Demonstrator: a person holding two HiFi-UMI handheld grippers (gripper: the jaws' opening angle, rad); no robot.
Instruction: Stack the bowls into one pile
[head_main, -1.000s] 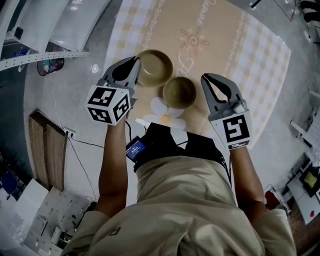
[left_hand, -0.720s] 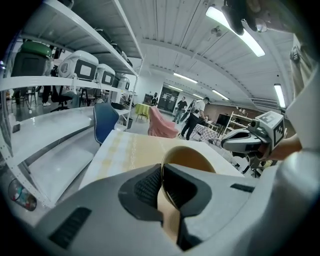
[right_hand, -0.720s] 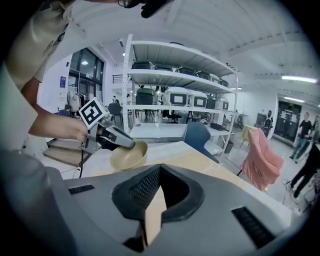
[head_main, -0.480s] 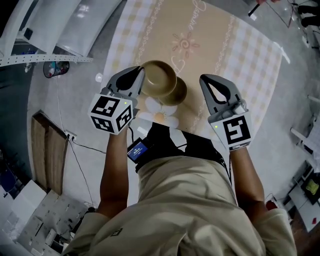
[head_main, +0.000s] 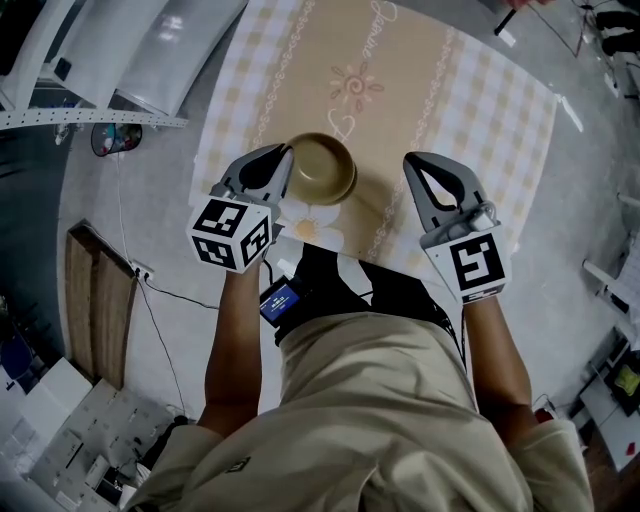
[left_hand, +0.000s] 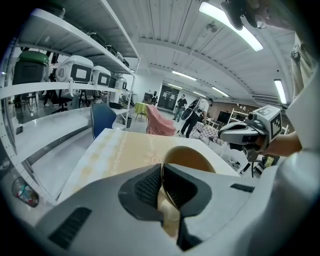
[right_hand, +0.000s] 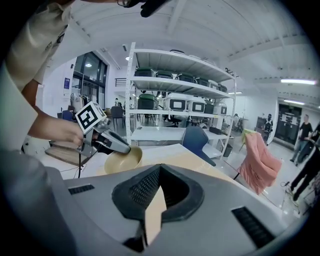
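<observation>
The left tongs (head_main: 284, 162) are clenched on the rim of a tan bowl (head_main: 322, 168), one jaw inside the wall and one outside, and hold it mouth up over the near part of the bench (head_main: 420, 70), just beyond the flower printed on its checked cloth (head_main: 500, 110). The right tongs (head_main: 413, 164) are closed on nothing and hang beside the bowl, clear of it. No other bowl shows on its own in any view; one may sit hidden under the held one, but I cannot tell. The step in hand looks like the carry or the setting down of this bowl into the pile. The next move likely calls for keeping the bowl level, lowering it until it seats squarely, then easing the left tongs apart and drawing them back along the rim without tipping it.
</observation>
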